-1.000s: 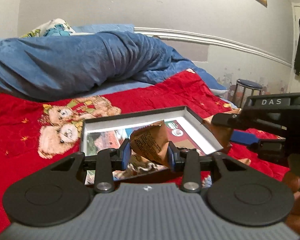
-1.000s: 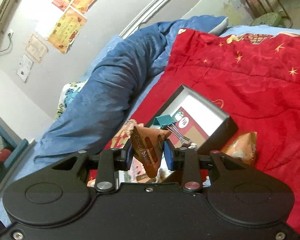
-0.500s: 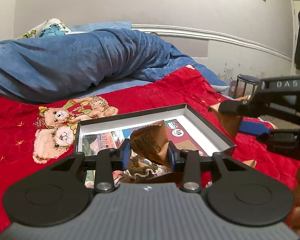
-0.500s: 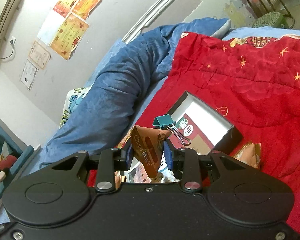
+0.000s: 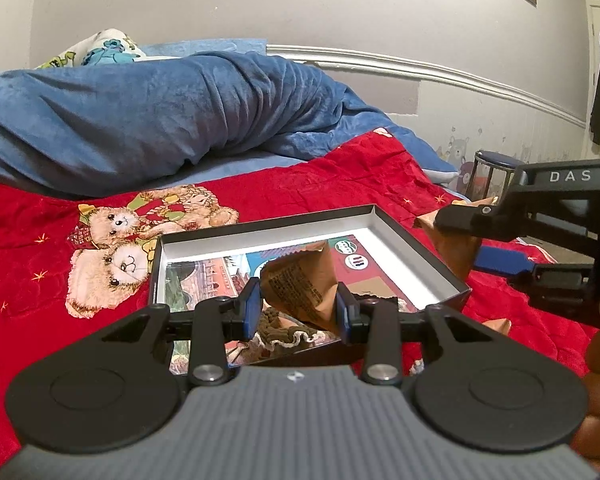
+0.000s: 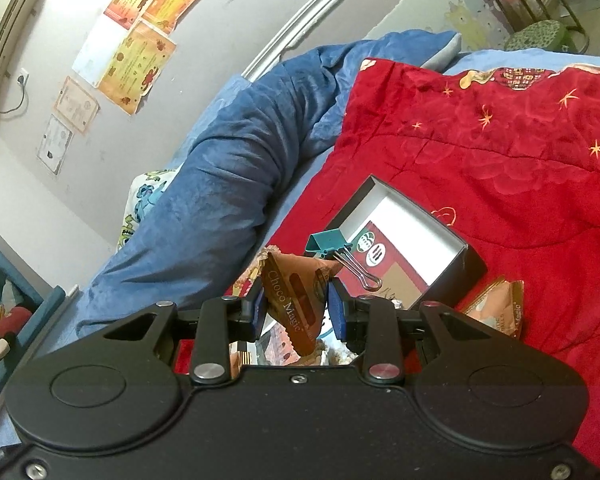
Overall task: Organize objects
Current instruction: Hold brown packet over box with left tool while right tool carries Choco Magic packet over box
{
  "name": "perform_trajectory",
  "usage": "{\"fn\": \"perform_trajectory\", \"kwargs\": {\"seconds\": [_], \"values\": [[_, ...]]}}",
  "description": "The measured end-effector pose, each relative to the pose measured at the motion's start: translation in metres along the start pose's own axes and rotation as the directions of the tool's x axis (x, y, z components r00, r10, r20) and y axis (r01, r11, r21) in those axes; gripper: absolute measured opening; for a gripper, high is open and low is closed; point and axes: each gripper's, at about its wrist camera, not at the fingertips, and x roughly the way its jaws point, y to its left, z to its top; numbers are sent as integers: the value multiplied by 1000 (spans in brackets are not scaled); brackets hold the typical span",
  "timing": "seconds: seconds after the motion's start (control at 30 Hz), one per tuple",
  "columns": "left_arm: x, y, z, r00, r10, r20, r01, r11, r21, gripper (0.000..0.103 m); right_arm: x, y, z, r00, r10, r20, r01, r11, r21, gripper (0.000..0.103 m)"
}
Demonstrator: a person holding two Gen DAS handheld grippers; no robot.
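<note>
Both claws, left (image 5: 298,310) and right (image 6: 296,306), are clenched on brown snack packets (image 5: 300,286), mine on the left poised right above the open box (image 5: 404,236), the right beside its edge.

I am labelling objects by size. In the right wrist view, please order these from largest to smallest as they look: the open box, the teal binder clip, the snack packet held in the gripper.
1. open box
2. snack packet, though nearness to the camera enlarges it
3. teal binder clip
</note>
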Motion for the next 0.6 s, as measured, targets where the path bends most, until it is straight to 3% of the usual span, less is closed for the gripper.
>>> {"fn": "perform_trajectory", "kwargs": {"seconds": [0.6], "values": [[3,5,7,999,25,20,-24,1000,-4,42,-1,0,4,1000,-2,11,2,1000,-12,31]]}}
